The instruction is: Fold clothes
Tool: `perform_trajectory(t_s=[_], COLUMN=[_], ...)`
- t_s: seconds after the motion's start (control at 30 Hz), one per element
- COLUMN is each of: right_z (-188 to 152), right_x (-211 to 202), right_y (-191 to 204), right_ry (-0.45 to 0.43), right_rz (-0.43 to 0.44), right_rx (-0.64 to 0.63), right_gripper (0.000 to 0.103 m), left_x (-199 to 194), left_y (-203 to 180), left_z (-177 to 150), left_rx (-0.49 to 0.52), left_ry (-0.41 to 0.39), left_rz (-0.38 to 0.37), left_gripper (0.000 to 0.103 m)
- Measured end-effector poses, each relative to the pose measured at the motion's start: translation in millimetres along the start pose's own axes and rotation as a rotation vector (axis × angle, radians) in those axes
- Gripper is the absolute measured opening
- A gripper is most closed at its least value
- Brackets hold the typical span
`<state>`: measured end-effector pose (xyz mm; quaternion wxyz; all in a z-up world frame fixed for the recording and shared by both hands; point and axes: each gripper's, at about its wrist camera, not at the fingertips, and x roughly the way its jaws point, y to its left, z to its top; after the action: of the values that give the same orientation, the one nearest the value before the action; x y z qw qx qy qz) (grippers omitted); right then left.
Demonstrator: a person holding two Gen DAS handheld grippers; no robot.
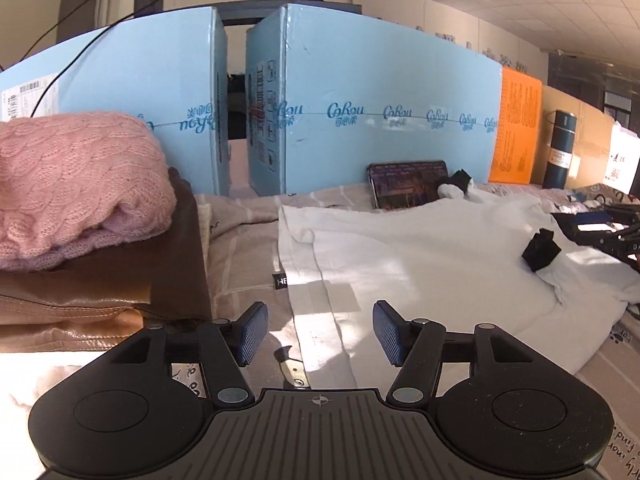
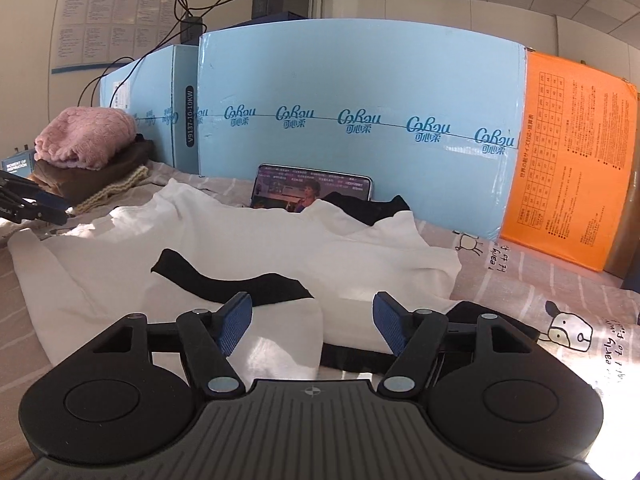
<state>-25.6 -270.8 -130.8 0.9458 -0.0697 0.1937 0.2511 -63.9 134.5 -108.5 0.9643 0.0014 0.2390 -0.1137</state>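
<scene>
A white garment with black trim (image 1: 420, 248) lies spread and rumpled on the patterned bedsheet; it also shows in the right wrist view (image 2: 240, 248), with a black band (image 2: 224, 280) across it. My left gripper (image 1: 320, 334) is open and empty, low over the garment's left hem edge. My right gripper (image 2: 312, 326) is open and empty, just above the garment's near edge by the black collar. The right gripper also shows at the right edge of the left wrist view (image 1: 612, 232), and the left gripper at the left edge of the right wrist view (image 2: 28, 204).
A stack of folded clothes topped by a pink knit sweater (image 1: 72, 184) sits on the left. Blue cardboard boxes (image 1: 380, 112) and an orange box (image 2: 568, 160) wall the back. A phone (image 2: 312, 190) leans on the box. A dark bottle (image 1: 560, 148) stands at right.
</scene>
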Motion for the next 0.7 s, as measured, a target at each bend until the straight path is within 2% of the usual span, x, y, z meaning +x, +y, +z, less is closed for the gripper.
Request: perform_trajectory(t_s=[0.07, 0.13, 0.2, 0.23, 0.33, 0.43, 0.5, 0.53, 0.6, 0.7], right_z=[0.8, 1.7, 2.2, 2.5, -0.4, -9.2, -17.9, -22.8, -31.9, -46.8], right_x=[-6.3, -13.3, -22.9, -28.2, -49.6, -80.4, -105.3, -118.3, -137.5, -157.5], right_y=[-2.7, -5.0, -7.9, -10.2, -18.1, -26.3, -30.6, -31.3, -29.6, -26.2], right_ry=[-0.019, -0.043, -0.072, -0.087, -0.107, -0.106, -0.092, -0.082, -0.056, 0.006], right_rz=[-0.048, -0.095, -0.137, -0.160, -0.232, -0.323, -0.378, -0.404, -0.420, -0.399], right_rx=[0.018, 0.035, 0.061, 0.078, 0.162, 0.284, 0.373, 0.410, 0.470, 0.577], right_gripper=[0.066, 0.070, 0.073, 0.073, 0.079, 0.082, 0.083, 0.084, 0.085, 0.086], left_x=[-14.0, -20.3, -23.3, -21.4, 0.3, -4.7, -17.3, -24.8, -39.4, -48.0], left_y=[0.0, -6.6, -15.3, -19.9, -30.9, -27.7, -22.1, -18.1, -10.2, -7.2], left_z=[-3.4, -10.0, -17.7, -21.9, -35.2, -30.9, -25.6, -23.7, -23.3, -32.0], left_rx=[-0.029, -0.020, 0.002, 0.020, 0.098, 0.059, -0.024, -0.089, -0.247, -0.428], left_ry=[-0.022, -0.005, 0.025, 0.053, 0.170, 0.131, 0.086, 0.067, 0.047, 0.083], left_rz=[-0.014, -0.034, -0.055, -0.048, 0.088, 0.178, 0.229, 0.225, 0.149, 0.013], left_gripper=[0.068, 0.087, 0.094, 0.094, 0.097, 0.098, 0.097, 0.097, 0.097, 0.097])
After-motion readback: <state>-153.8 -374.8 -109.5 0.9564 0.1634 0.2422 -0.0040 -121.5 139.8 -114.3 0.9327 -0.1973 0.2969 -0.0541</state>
